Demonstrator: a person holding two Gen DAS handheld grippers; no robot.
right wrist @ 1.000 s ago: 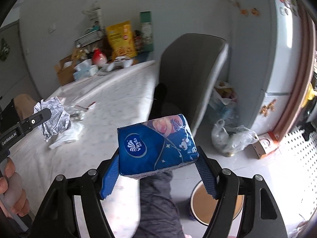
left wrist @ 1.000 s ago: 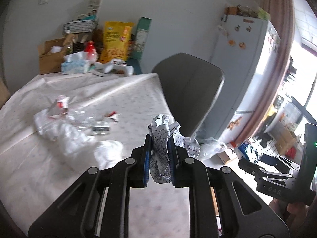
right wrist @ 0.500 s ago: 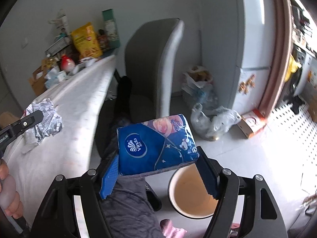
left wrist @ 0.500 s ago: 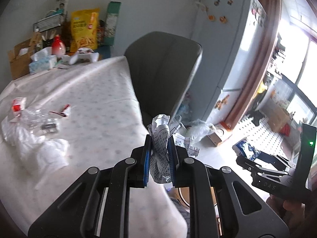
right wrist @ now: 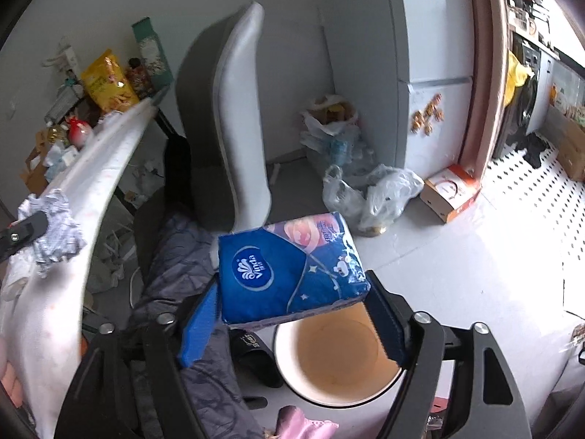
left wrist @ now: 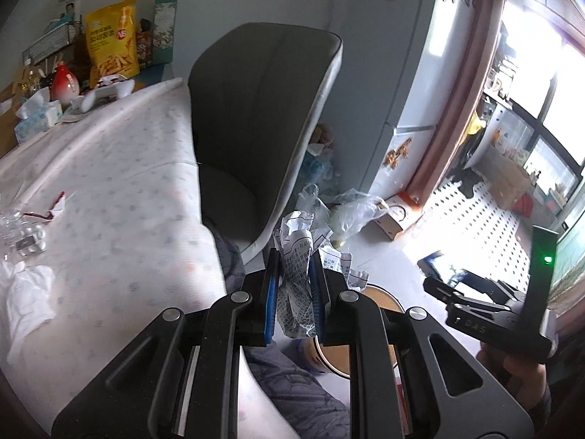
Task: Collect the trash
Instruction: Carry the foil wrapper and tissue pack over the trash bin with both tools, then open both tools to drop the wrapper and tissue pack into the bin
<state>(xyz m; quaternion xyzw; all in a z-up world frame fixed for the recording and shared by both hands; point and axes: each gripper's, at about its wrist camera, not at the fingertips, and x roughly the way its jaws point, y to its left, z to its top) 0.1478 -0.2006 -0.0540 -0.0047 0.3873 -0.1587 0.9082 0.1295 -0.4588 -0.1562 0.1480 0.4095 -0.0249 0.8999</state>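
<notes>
Blue pads of the right gripper are opening around the tissue pack, long axis crosswise, above the bin. Left gripper clamps an upright crumpled wrapper past the desk edge.

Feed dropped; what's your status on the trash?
Left tongs shut on crumpled wrapper. Right tongs opening, blue tissue pack over bin. Nothing blocking.
</notes>
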